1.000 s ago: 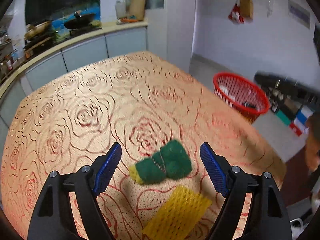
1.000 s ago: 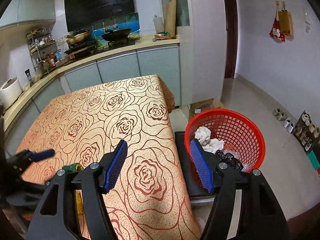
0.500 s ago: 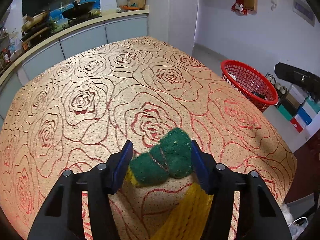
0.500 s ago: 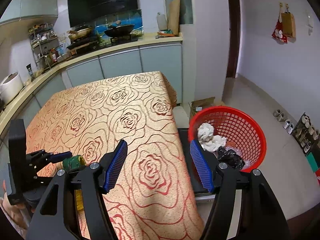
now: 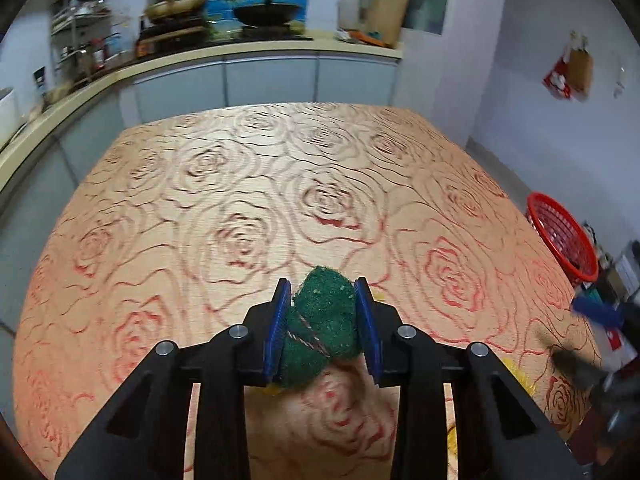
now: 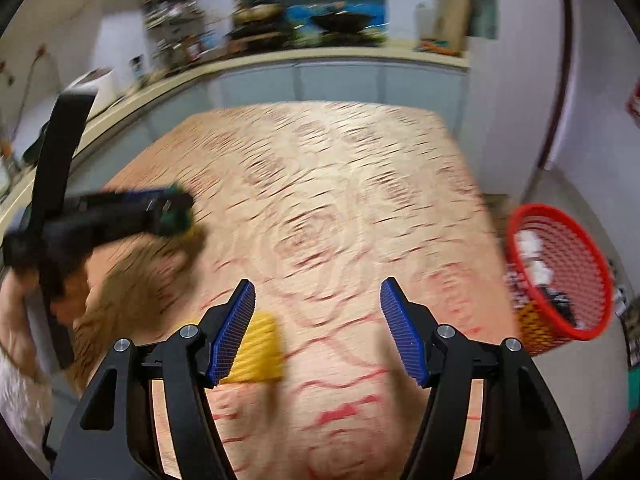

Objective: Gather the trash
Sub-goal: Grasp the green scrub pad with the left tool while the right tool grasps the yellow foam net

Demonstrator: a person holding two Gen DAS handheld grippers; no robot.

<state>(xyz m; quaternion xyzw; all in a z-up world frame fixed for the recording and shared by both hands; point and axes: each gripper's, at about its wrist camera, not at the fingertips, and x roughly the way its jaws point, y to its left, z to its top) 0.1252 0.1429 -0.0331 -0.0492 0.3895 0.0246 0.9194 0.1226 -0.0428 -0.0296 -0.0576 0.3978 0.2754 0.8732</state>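
Green sponge point(image 5: 324, 328) squeezed between closing left tongs point(image 5: 323, 334), just above tabletop point(image 5: 240, 200). Soft, light, squashy; best pinched across its middle. Right tongs point(image 6: 318, 330) open, empty, beside yellow foam net point(image 6: 258, 350). Red basket point(image 6: 560, 276) waiting nearby.

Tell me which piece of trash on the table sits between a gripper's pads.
The green scourer, between the closing left gripper's pads. The yellow foam net lies free beside the right gripper.

Basket point(image 5: 562, 236) right of table point(image 5: 240, 184)
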